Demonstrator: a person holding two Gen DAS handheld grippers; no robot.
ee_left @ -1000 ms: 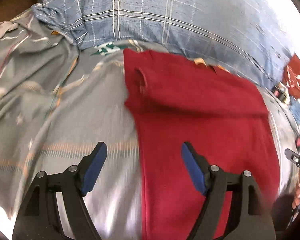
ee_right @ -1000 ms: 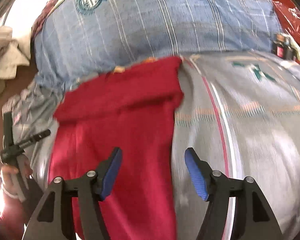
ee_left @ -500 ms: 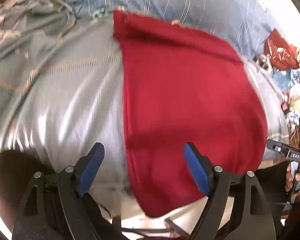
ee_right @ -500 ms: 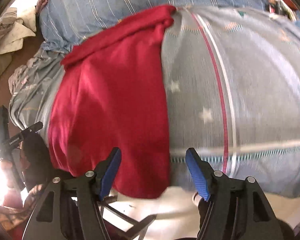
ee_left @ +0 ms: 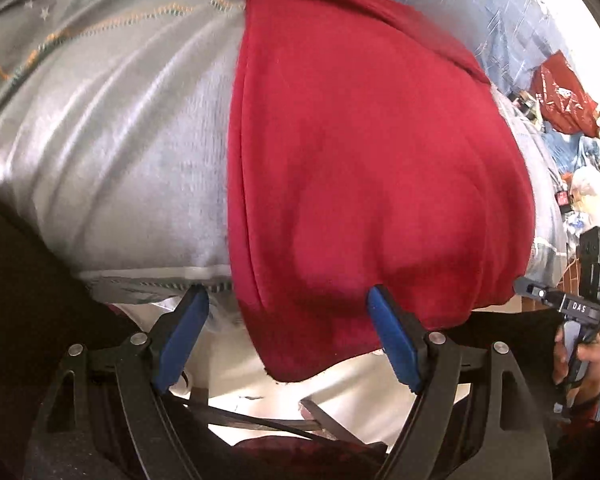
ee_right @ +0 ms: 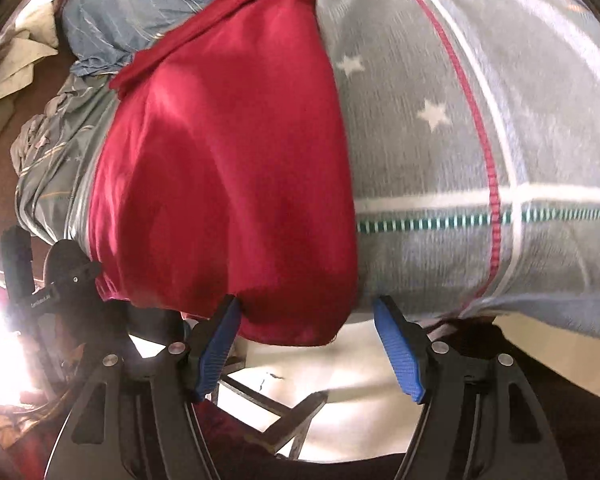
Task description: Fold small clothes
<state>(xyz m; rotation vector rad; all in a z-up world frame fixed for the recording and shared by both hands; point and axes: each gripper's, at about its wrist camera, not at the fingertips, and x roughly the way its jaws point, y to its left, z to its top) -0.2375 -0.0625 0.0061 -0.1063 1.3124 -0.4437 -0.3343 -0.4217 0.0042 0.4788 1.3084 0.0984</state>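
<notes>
Legible writing: "DAS" in white letters on the black body of the right tongs (ee_left: 580, 308), seen at the right edge of the left wrist view, where a hand (ee_left: 580, 364) grips its handle. The print on the other tool's body in the right wrist view is too small to read.

Task item: a red garment (ee_left: 364, 152), plain, matte, no print visible. It lies spread lengthwise on a bed under a grey bedsheet (ee_right: 440, 152) patterned with white stars, a red stripe, white bands and a teal dashed line. The far end of the garment is doubled over into a thick band next to a blue checked pillow (ee_left: 480, 4). The near hem hangs just over the near edge of the bed, its lowest corner rounded and slightly frayed. A long crease runs down the left side of the cloth.

Left tongs (ee_left: 286, 320): jaws wide apart and just been opening further; blue pads straddle the near left corner of the hem, no pad pressing on the cloth.

Right tongs, own view (ee_right: 306, 328): likewise spread, jaws just been opening; the near right corner of the hem hangs between the blue pads, untouched as far as can be seen.

Far right: a red plastic bag (ee_left: 560, 96) among blurred clutter. Far left in the right wrist view: pale crumpled cloth (ee_right: 16, 60) on a brown floor.
</notes>
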